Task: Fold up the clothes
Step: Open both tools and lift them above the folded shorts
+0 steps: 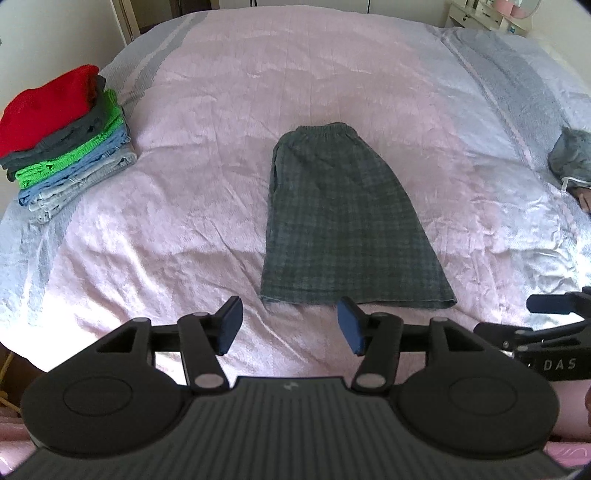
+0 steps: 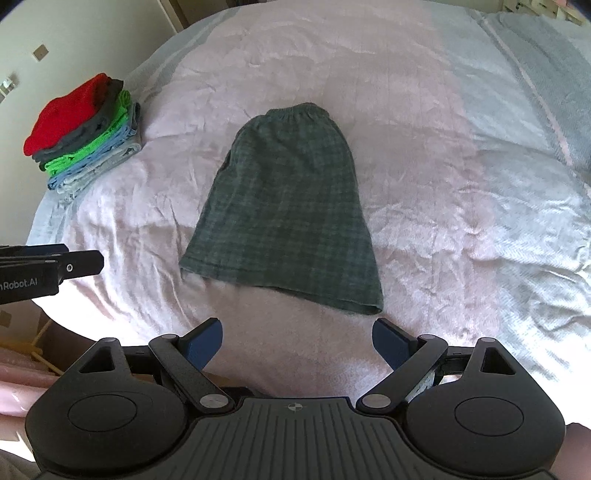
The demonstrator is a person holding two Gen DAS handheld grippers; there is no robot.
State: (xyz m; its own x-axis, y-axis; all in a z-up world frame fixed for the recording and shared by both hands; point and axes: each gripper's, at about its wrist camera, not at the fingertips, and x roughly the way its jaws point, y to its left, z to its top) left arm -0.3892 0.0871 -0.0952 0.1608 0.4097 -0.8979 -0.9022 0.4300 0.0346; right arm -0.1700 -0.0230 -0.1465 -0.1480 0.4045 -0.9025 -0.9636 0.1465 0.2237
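Observation:
Dark green plaid shorts (image 1: 343, 218) lie flat on the pink bedspread (image 1: 184, 221), folded lengthwise, waistband far, hem near; they also show in the right wrist view (image 2: 291, 199). My left gripper (image 1: 290, 326) is open and empty just in front of the hem's left part. My right gripper (image 2: 297, 341) is open and empty just in front of the hem, above the bedspread (image 2: 443, 221). The right gripper shows at the right edge of the left wrist view (image 1: 546, 314); the left gripper shows at the left edge of the right wrist view (image 2: 74, 264).
A stack of folded clothes (image 1: 62, 136), red on top, then grey, green and blue, sits at the bed's far left, also in the right wrist view (image 2: 85, 136). A crumpled grey garment (image 1: 570, 155) lies at the bed's right edge. A white dresser (image 1: 487, 14) stands behind.

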